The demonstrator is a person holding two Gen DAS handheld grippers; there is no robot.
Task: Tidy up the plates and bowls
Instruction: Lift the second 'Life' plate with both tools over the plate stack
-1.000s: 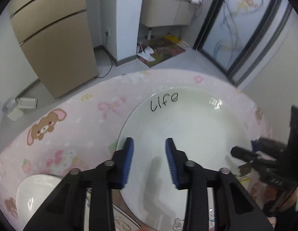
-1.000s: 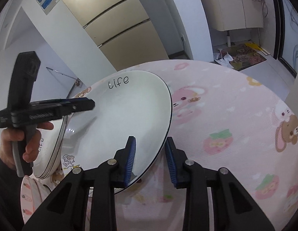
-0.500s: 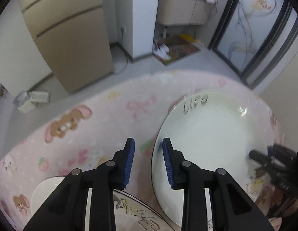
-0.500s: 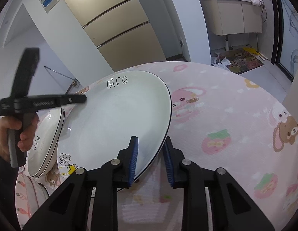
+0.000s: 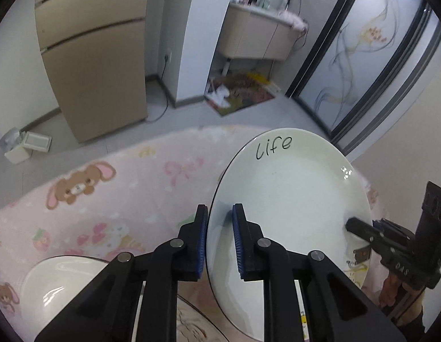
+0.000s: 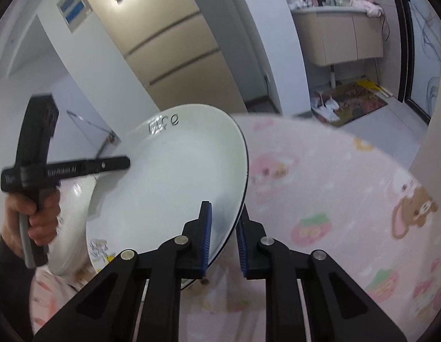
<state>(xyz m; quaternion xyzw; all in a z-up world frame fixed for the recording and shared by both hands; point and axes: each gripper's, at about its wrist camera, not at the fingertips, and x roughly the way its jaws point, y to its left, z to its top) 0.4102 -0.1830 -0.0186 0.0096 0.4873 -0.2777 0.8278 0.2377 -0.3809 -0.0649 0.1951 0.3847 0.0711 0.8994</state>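
Two hand-held grippers, left (image 5: 219,239) and right (image 6: 224,238), are closing on the tilted plate's (image 5: 291,199) rim.

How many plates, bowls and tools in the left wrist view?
Plates: 2, the Life plate and a half-hidden cartoon-print plate
Bowls: 1, white bowl
Tools: 2, left tool and right tool, both closing on the Life plate's rim
Total: 5

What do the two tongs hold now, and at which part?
Both are closing on the white plate: the left tongs at its left rim, the right tongs at its right rim.
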